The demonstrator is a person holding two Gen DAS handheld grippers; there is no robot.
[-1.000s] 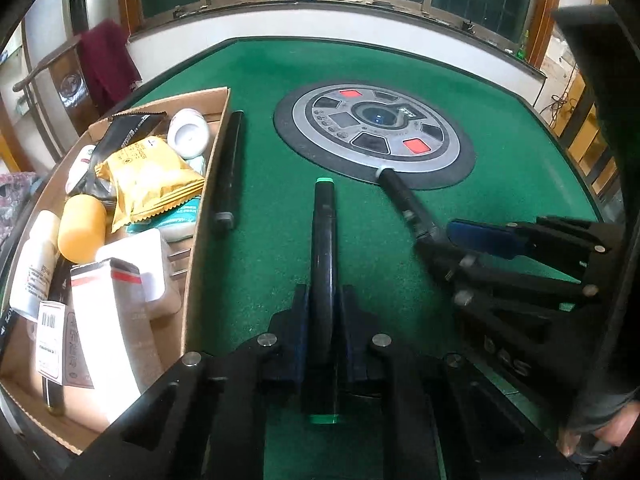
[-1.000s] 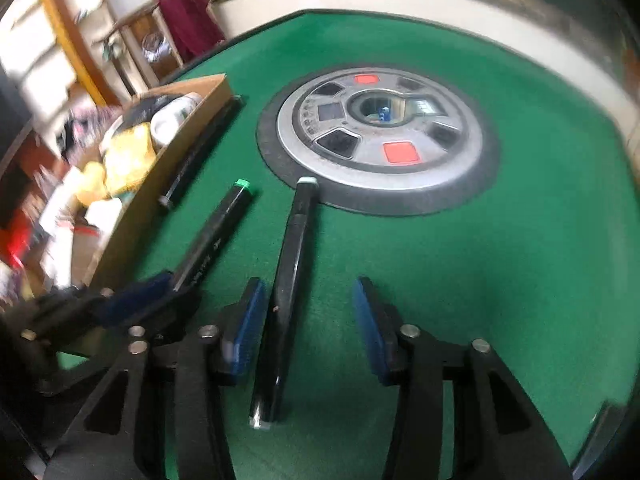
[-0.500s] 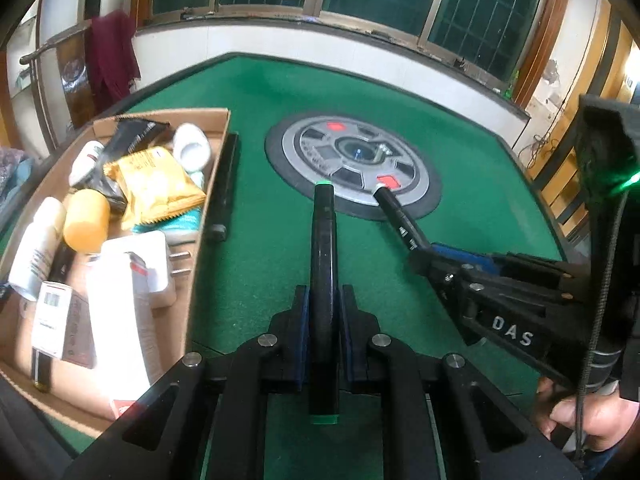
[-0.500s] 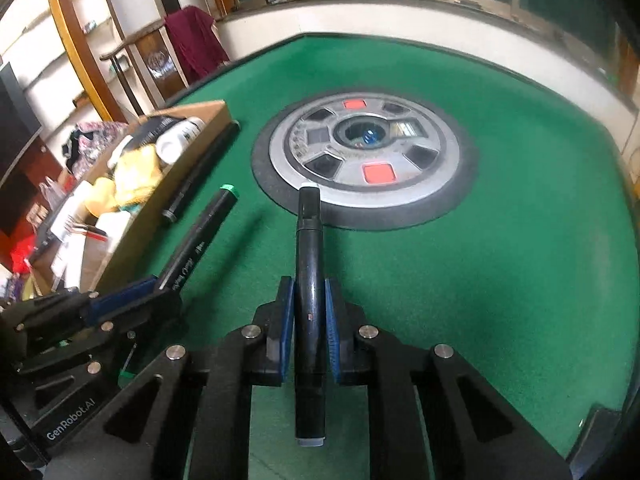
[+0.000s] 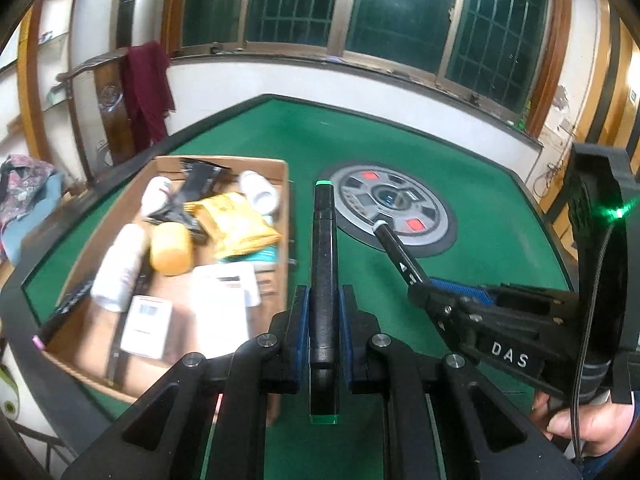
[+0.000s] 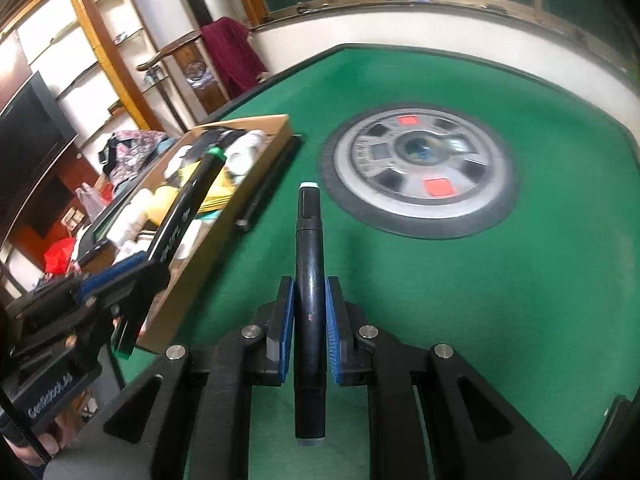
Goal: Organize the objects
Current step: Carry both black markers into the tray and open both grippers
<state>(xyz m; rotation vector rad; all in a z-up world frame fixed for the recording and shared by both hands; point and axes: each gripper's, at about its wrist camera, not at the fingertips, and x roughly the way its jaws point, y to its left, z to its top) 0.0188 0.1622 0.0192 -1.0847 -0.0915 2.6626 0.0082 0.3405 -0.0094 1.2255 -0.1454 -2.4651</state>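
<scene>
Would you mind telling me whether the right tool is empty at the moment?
No, the right tool is shut on a black marker with a grey cap, clamped between its blue pads above the green table.

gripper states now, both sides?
Left gripper: closed on the green-capped marker.
Right gripper: closed on the grey-capped marker.

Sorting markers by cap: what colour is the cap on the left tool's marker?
Green, clearest in the left wrist view on the marker in the left tool.

Maroon cloth [image 5: 146, 92] draped on wooden stand (near barred windows [image 5: 404, 12]).
</scene>
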